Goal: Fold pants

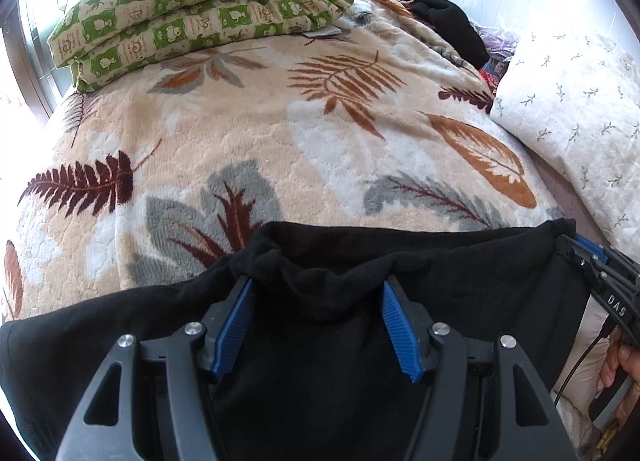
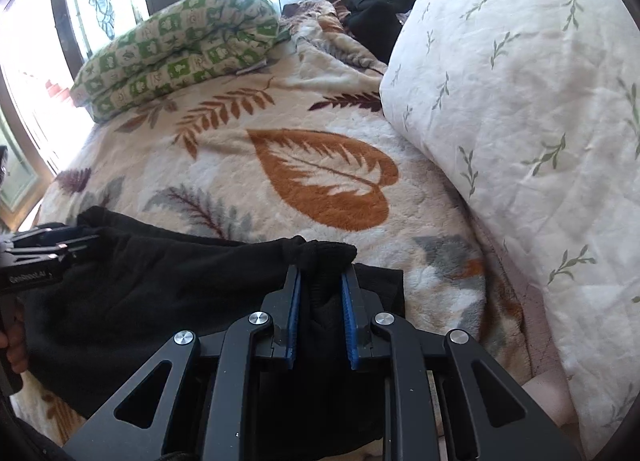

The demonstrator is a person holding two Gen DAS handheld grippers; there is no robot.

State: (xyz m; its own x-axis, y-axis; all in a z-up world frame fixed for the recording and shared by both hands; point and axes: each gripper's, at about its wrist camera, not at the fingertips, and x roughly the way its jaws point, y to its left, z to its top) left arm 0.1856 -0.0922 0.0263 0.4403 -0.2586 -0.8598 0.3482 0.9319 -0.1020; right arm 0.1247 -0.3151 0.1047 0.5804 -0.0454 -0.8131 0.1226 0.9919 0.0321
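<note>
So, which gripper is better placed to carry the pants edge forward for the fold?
Probably the right gripper: it pinches the black pants at the corner, while the left gripper stands wide around bunched cloth.

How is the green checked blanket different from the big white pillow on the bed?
The green checked blanket has green and cream squares with little pictures; the big white pillow is white with small green sprigs. The blanket is folded in layers; the pillow is one puffy lump. The blanket sits at the far end near the window; the pillow lies along the right side. Both rest on the leaf-patterned bedspread.
</note>
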